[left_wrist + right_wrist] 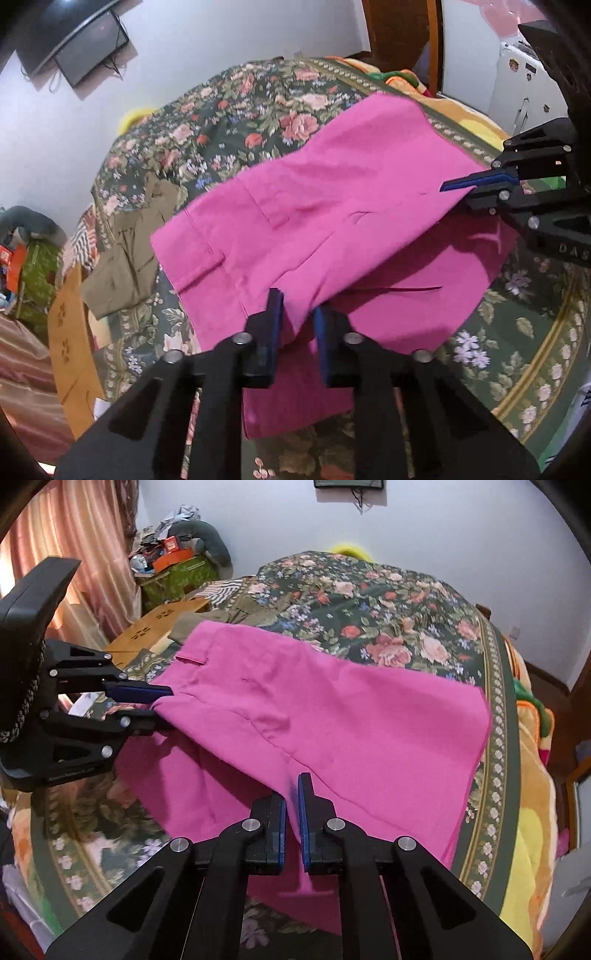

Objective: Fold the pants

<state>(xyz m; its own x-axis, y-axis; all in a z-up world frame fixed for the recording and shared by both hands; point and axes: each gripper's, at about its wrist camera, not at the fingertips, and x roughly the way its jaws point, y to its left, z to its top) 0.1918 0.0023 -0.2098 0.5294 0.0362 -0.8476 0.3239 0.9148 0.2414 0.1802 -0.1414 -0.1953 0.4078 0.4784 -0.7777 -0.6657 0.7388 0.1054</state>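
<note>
A bed under a dark floral cover carries everything. The pink pants lie across its near half, their upper layer lifted off the lower one, the waistband end toward the bed's left edge, close to olive clothes lying there. The cloth looks light, thin and limp, likely to sag and crease wherever it is unsupported, so the near edge of the layer, taken at two well-spaced points, seems the sensible hold. The left gripper pinches that raised edge, jaws drawn nearly together on the fabric. The right gripper clamps the same edge farther along, jaws narrowly parted by the cloth.
</note>
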